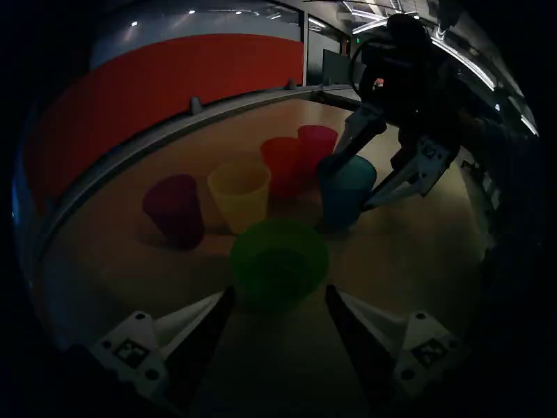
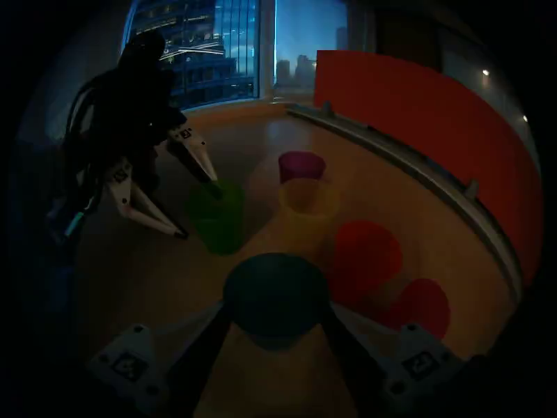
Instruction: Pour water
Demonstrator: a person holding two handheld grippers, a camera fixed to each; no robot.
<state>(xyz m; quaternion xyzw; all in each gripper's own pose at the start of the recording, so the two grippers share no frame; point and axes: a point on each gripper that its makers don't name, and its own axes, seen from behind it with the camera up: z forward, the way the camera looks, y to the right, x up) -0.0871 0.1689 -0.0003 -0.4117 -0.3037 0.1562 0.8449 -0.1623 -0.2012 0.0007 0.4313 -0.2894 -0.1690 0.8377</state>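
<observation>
A green cup (image 1: 278,261) stands on the wooden table (image 1: 418,251). My left gripper (image 1: 277,296) straddles its lower sides, open, and the fingers look just off the cup wall. The right gripper view has this gripper (image 2: 201,212) around the green cup (image 2: 219,216), one fingertip at the rim and the other just left of it. A teal cup (image 2: 275,296) sits between the fingers of my right gripper (image 2: 276,306), which press on both its sides. In the left gripper view the right gripper (image 1: 348,184) clasps the teal cup (image 1: 346,191), which is upright. The light is too dim to see any water.
Purple (image 1: 174,209), yellow (image 1: 240,195), red (image 1: 282,164) and pink (image 1: 317,143) cups stand in a curved row behind the green one. A metal rail (image 1: 209,115) and a red panel (image 1: 174,83) bound the table's far side. A person (image 1: 411,76) stands dark behind the right gripper.
</observation>
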